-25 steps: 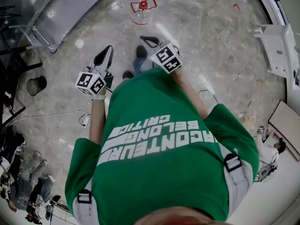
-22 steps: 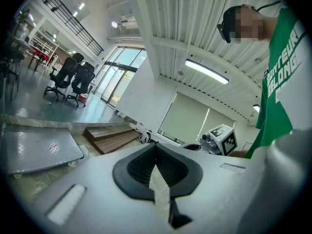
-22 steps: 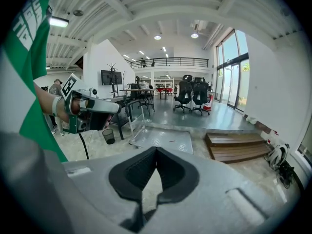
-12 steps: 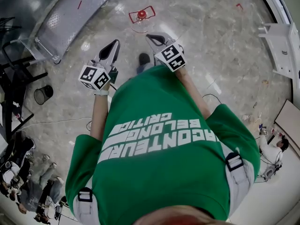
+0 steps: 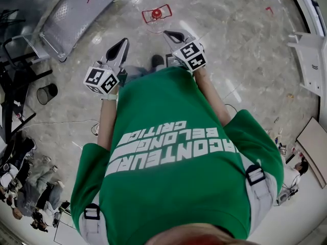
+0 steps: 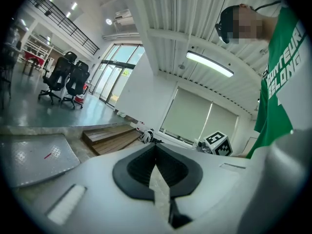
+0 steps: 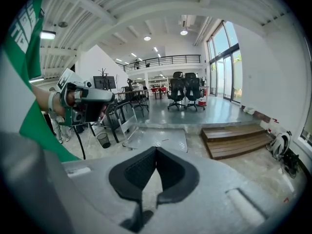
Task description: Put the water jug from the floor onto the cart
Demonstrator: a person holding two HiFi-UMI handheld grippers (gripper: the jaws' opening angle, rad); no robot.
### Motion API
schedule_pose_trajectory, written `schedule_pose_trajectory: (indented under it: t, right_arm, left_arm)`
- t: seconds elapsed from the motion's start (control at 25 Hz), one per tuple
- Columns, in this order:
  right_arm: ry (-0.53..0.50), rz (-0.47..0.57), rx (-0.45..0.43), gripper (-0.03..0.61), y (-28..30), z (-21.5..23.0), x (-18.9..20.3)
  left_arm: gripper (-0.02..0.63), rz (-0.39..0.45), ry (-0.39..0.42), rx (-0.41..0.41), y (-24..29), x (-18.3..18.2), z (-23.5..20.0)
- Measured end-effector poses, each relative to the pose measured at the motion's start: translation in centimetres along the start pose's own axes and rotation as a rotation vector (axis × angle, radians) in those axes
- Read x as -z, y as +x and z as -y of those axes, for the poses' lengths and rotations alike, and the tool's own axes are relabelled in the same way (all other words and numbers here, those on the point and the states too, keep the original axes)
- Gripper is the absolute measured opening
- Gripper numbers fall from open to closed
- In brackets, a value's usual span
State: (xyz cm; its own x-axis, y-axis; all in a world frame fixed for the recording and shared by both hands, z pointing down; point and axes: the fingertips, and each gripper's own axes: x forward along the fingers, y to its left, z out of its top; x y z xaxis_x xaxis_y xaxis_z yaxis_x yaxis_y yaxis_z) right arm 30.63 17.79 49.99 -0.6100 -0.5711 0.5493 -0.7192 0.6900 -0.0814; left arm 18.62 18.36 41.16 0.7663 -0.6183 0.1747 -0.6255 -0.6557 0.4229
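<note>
Water jug point(image 5: 156, 16) ahead of right claw point(image 5: 170, 34)

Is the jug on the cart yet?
No, the jug stands on the floor, well apart from the cart.

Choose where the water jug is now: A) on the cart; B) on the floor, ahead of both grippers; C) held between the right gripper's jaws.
B: the head view shows the water jug standing on the floor, apart from the cart.
</note>
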Motion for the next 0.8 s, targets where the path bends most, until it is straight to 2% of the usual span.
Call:
schedule_pose_trajectory:
  t: [0.4, 0.8]
  right_arm:
    - [0.053, -0.056, 0.014, -0.008, 2.4, 3.7, 0.8]
    - [0.035, -0.075, 0.034, -0.006, 6.6, 4.4, -2.6]
  left_arm:
    - [0.011, -0.013, -0.024, -0.037, 1.4, -0.3, -2.9]
    - [0.011, 0.002, -0.054, -0.023, 1.7, -2.3, -8.8]
